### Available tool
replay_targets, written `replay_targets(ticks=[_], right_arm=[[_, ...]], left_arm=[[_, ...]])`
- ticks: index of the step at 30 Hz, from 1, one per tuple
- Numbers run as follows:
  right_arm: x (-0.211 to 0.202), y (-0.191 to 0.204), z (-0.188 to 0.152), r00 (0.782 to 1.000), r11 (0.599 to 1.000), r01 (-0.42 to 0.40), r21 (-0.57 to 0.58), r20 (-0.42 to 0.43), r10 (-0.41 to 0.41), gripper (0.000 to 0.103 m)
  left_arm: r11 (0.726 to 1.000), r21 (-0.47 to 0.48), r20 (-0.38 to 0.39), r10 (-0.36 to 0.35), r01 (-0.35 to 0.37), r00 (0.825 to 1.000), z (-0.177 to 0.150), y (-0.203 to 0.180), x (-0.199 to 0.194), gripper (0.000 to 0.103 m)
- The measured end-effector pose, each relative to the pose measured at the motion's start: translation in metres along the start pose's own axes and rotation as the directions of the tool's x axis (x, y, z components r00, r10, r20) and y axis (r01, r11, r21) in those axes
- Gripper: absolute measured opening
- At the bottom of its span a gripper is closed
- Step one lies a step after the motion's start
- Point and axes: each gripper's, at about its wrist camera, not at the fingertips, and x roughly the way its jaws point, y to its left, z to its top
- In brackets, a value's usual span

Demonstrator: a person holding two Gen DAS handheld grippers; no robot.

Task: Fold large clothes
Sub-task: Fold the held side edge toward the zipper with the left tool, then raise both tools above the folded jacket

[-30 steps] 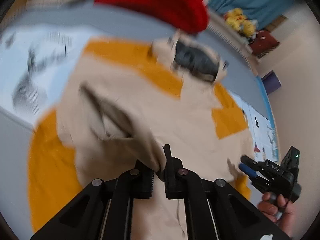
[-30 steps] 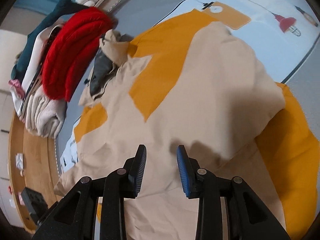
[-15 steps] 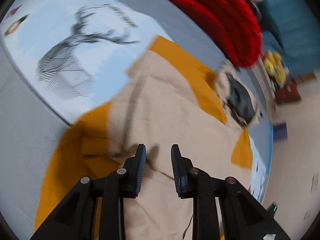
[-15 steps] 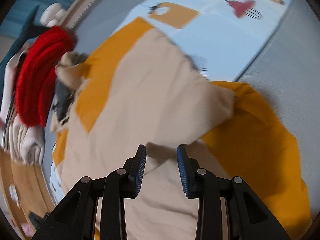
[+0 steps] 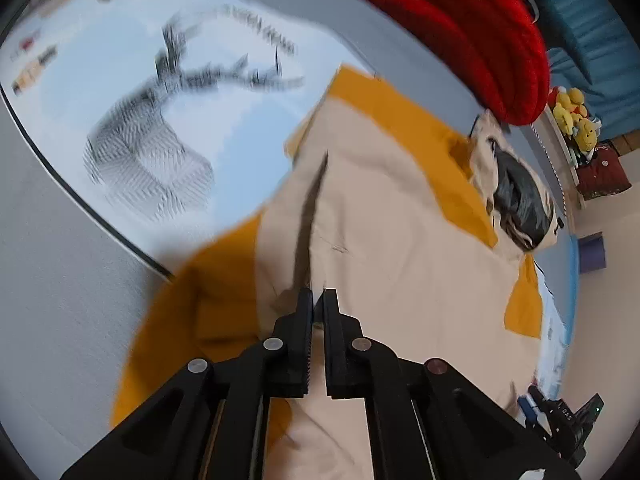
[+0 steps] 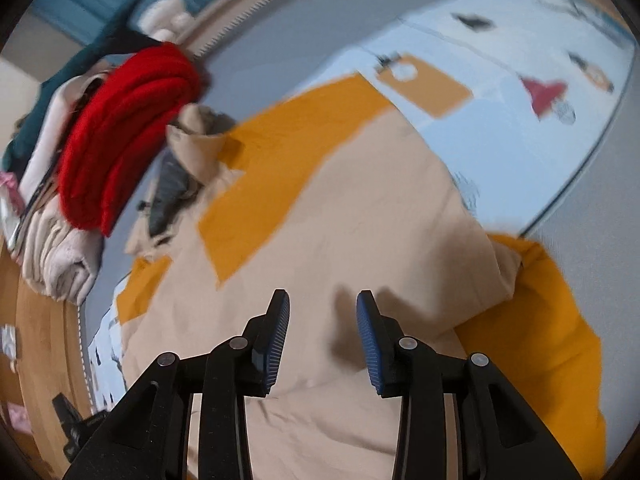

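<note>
Here the jacket (image 5: 400, 240), beige with orange panels, lies spread over a bed sheet (image 5: 120, 80) printed with a grey deer (image 5: 152, 152); the jacket serves as the landmark for everything else. Its hood (image 5: 516, 196), dark-lined, points toward a red knit (image 5: 460, 28) lying just past it. Beyond the red knit, in the right wrist view, sits a stack of folded pale clothes (image 6: 60, 248) with a teal garment (image 6: 80, 64) behind it. Yellow plush toys (image 5: 574, 116) stand on a shelf farther off, past the hood.

The left gripper (image 5: 318, 300) points steeply down at the jacket's near side, by the orange sleeve (image 5: 192, 320). Its jaws have just closed almost together. A raised beige ridge runs from the tips up the jacket, but whether the cloth is pinched between the tips I cannot tell, as that spot is blurred.

The right gripper (image 6: 323, 306) hovers over the middle of the jacket (image 6: 360, 220), its blue pads (image 6: 370, 328) partly apart with nothing between them, having widened only a little; its shadow falls on the beige cloth just ahead. The orange sleeve (image 6: 540, 320) bulges to the right of it, under a folded-over beige flap. On the sheet (image 6: 500, 40) beyond the jacket's far edge are an orange tag print (image 6: 428, 88) and a red lamp print (image 6: 544, 92).

The other gripper shows in each view's lower corner, off the jacket's edge.
</note>
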Motion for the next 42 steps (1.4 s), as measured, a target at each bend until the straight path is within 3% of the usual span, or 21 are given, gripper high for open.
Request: replay_targets(ticks=[2, 4, 6, 8, 10, 12, 13, 14, 16, 18, 21, 24, 27, 29, 32, 34, 36, 38, 42], right_arm=[[0.015, -0.016, 0.0, 0.997, 0.997, 0.059, 0.047, -0.059, -0.056, 0.037], [0.029, -0.039, -0.002, 0.987, 0.985, 0.124, 0.118, -0.113, -0.11, 0.036], [0.03, -0.047, -0.001, 0.991, 0.982, 0.098, 0.163, -0.111, -0.08, 0.036], [0.023, -0.036, 0.0, 0.987, 0.984, 0.138, 0.115, -0.098, -0.127, 0.036], [0.012, -0.022, 0.0, 0.989, 0.987, 0.146, 0.067, -0.043, -0.144, 0.036], [0.005, -0.008, 0.001, 0.991, 0.991, 0.135, 0.02, 0.006, -0.135, 0.036], [0.001, 0.001, 0.001, 0.991, 0.991, 0.129, -0.021, 0.039, -0.128, 0.036], [-0.001, 0.007, 0.001, 0.991, 0.991, 0.123, -0.051, 0.058, -0.12, 0.037], [0.002, 0.016, 0.002, 0.992, 0.987, 0.114, -0.112, 0.064, -0.107, 0.037], [0.012, 0.016, 0.001, 0.995, 0.989, 0.096, -0.114, 0.019, -0.095, 0.037], [0.032, -0.008, 0.0, 0.985, 0.989, 0.137, -0.047, -0.098, -0.141, 0.037], [0.034, -0.019, -0.001, 0.977, 0.982, 0.186, -0.021, -0.1, -0.187, 0.037], [0.023, -0.004, 0.0, 0.974, 0.971, 0.222, -0.086, -0.034, -0.226, 0.037], [0.019, 0.004, 0.001, 0.981, 0.976, 0.192, -0.105, -0.008, -0.194, 0.037], [0.025, 0.008, -0.001, 0.977, 0.966, 0.205, -0.158, -0.031, -0.213, 0.037], [0.03, 0.003, -0.004, 0.969, 0.964, 0.221, -0.15, -0.075, -0.234, 0.037], [0.025, 0.003, -0.001, 0.971, 0.965, 0.22, -0.143, -0.065, -0.231, 0.037], [0.013, 0.009, 0.0, 0.975, 0.963, 0.212, -0.168, -0.026, -0.219, 0.037], [-0.023, 0.032, 0.001, 0.979, 0.942, 0.201, -0.269, 0.094, -0.182, 0.037]], left_arm=[[0.997, 0.024, 0.014, 0.08, -0.08, 0.997, 0.0, -0.002, -0.004, 0.002], [0.989, -0.009, -0.026, 0.146, -0.147, 0.989, -0.001, 0.008, 0.002, 0.002], [0.979, -0.011, -0.001, 0.201, -0.201, 0.98, -0.001, 0.011, -0.001, 0.002], [0.981, 0.043, 0.105, 0.185, -0.19, 0.977, 0.003, -0.002, -0.019, 0.002], [0.982, 0.154, 0.171, 0.083, -0.11, 0.982, 0.003, -0.028, -0.032, 0.002], [0.972, 0.234, 0.114, -0.018, -0.009, 0.993, -0.002, -0.044, -0.025, 0.003], [0.97, 0.243, 0.082, -0.033, 0.013, 0.996, -0.004, -0.046, -0.019, 0.004], [0.969, 0.246, 0.038, -0.034, 0.023, 0.999, -0.007, -0.049, -0.007, 0.004], [0.97, 0.244, -0.062, 0.032, -0.016, 0.998, -0.015, -0.044, 0.022, 0.007], [0.971, 0.231, -0.137, 0.09, -0.056, 0.986, -0.021, -0.033, 0.042, 0.008], [0.981, 0.19, -0.171, 0.076, -0.043, 0.982, -0.022, -0.025, 0.044, 0.008], [0.976, 0.216, -0.116, 0.044, -0.018, 0.992, -0.02, -0.034, 0.025, 0.011], [0.971, 0.239, -0.061, 0.037, -0.021, 0.997, -0.016, -0.04, 0.018, 0.022], [0.968, 0.244, -0.07, 0.079, -0.06, 0.994, -0.02, -0.036, 0.025, 0.022], [0.967, 0.236, -0.116, 0.125, -0.095, 0.985, -0.02, -0.027, 0.036, 0.022], [0.958, 0.262, -0.055, 0.135, -0.116, 0.989, -0.02, -0.037, 0.021, 0.022], [0.94, 0.317, 0.035, 0.125, -0.129, 0.992, -0.021, -0.052, 0.002, 0.022], [0.92, 0.366, 0.121, 0.102, -0.14, 0.987, -0.025, -0.068, -0.019, 0.022], [0.914, 0.388, 0.164, 0.061, -0.122, 0.985, -0.034, -0.084, -0.038, 0.022]])
